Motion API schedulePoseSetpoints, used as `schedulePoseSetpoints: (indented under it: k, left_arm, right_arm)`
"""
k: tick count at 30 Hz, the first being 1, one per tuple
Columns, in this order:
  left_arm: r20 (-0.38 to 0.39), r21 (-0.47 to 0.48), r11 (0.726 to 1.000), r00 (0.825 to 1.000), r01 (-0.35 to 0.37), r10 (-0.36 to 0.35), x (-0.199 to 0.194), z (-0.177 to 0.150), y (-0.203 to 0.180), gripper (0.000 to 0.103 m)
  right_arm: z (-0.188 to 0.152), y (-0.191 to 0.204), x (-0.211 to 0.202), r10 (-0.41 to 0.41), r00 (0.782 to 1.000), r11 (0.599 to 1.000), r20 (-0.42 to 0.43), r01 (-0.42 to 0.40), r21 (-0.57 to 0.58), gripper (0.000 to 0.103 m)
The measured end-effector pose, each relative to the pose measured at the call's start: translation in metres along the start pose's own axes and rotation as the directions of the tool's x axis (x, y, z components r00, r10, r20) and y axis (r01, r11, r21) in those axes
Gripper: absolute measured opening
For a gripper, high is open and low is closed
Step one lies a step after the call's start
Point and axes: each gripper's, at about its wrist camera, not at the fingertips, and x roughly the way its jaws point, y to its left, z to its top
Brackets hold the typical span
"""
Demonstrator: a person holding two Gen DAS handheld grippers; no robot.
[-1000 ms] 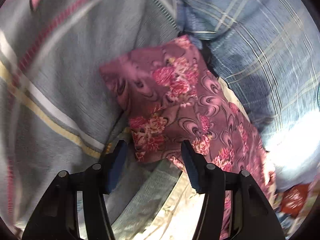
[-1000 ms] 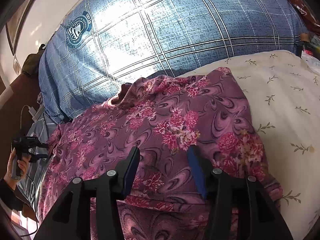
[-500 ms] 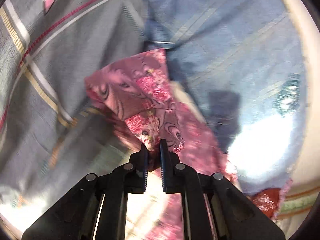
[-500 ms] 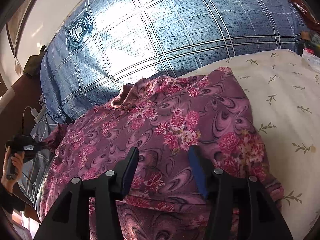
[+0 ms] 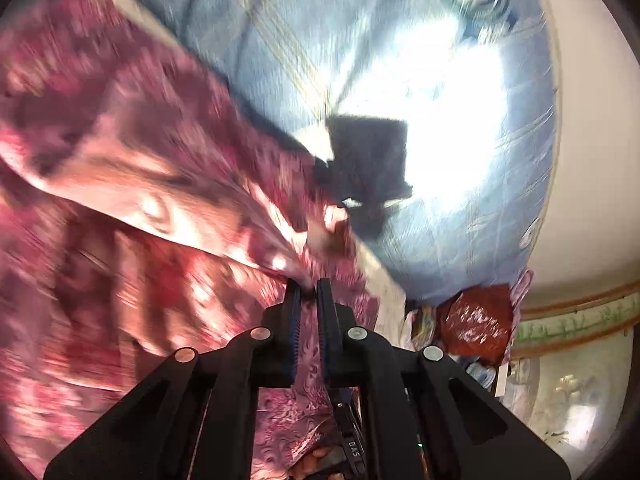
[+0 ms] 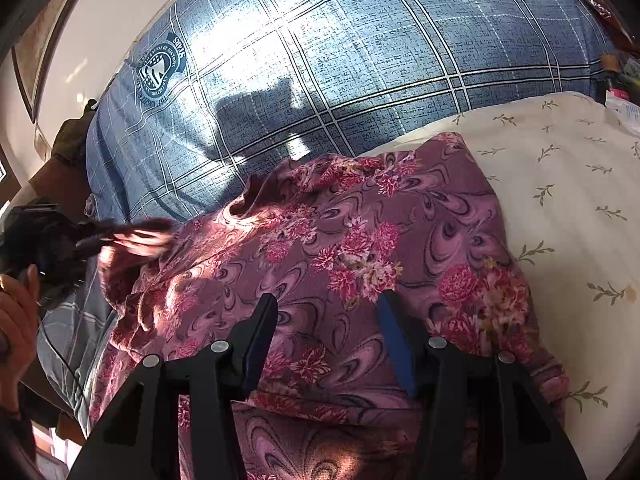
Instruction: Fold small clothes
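Observation:
A purple floral garment [image 6: 360,240] lies on a cream sheet [image 6: 568,184], its far edge against a blue plaid pillow [image 6: 340,60]. My left gripper [image 5: 308,284] is shut on the garment's left corner [image 5: 160,200] and holds it lifted; the view is blurred. In the right wrist view the left gripper [image 6: 96,236] shows at the left edge with the raised cloth. My right gripper [image 6: 326,308] is open, its jaws wide apart just above the garment's near middle.
A blue plaid pillow [image 5: 420,100] fills the back. A red packet [image 5: 476,320] lies at the pillow's right end. A grey striped cloth [image 6: 76,340] lies left of the garment. A wall [image 6: 100,12] stands behind the pillow.
My left gripper closed on the garment's left corner and has lifted and swung it up toward the pillow. My right gripper has stayed open in place.

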Motion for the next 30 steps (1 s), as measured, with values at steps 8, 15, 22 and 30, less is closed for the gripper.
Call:
schedulePoseSetpoints:
  k: [8,15,22,30]
  left_arm:
    - [-0.119,0.137,0.990,0.992,-0.036,0.053,0.038,-0.045,-0.014,0.004]
    - [0.172,0.236,0.952,0.972,-0.197,0.159,-0.083,-0.002,0.014,0.055]
    - [0.213,0.047,0.981,0.961,-0.189,0.175,-0.135,0.029,0.086,0.055]
    - [0.190,-0.004,0.990,0.972,-0.140,0.138,-0.124,0.034,0.103,0.055]
  right_arm:
    - [0.000,-0.001,-0.001,0.016,1.000,1.000,-0.003,-0.016,0.017,0.055]
    - [0.028,0.056,0.022,0.182,0.975,0.983,-0.124,-0.182,0.009,0.069]
    - [0.019,0.116,0.117,0.315,0.902,0.941,-0.294,-0.257,0.220,0.077]
    - [0.029,0.135,0.103,0.361,0.903,0.931,-0.235,-0.331,0.155,0.009]
